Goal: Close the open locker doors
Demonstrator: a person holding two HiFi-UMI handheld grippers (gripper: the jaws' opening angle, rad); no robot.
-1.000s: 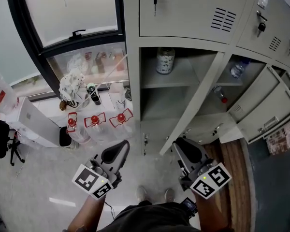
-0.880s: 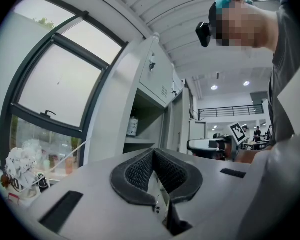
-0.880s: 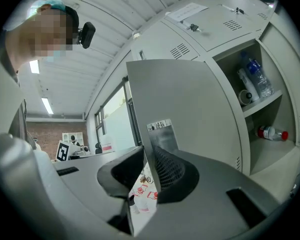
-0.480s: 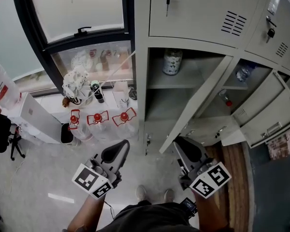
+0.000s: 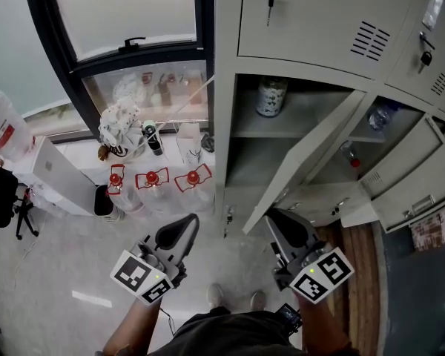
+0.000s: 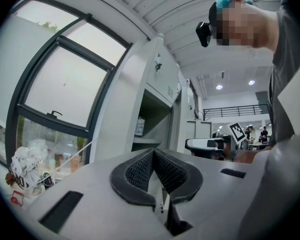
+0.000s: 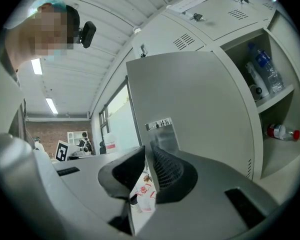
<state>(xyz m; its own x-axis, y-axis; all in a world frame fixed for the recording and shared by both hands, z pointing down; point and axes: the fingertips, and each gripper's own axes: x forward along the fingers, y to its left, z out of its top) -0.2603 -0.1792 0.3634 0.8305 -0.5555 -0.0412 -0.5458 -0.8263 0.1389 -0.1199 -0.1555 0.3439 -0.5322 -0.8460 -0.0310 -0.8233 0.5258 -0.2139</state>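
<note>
Our left gripper [image 6: 153, 152] and right gripper [image 7: 146, 149] jaws are together, empty; we should push the pale grey metal locker door [image 7: 190, 101] just ahead of the right jaws, steadily.

Staff locker corner in a large, workshop-like hall.

A grey metal locker bank [image 5: 304, 21], with keys in its doors, vent slots and bottles [image 5: 271, 95] on the shelves of its open compartments, stands just right of a tall dark-framed window [image 5: 119, 13]. On the floor to the left of the locker bank stand clear water jugs with red caps [image 5: 152, 188]. Far behind the locker bank there are a high ribbed ceiling [image 6: 155, 6] with strip lights, a mezzanine railing [image 6: 235, 111], a brick wall [image 7: 52, 129] and some people in the distance.
</note>
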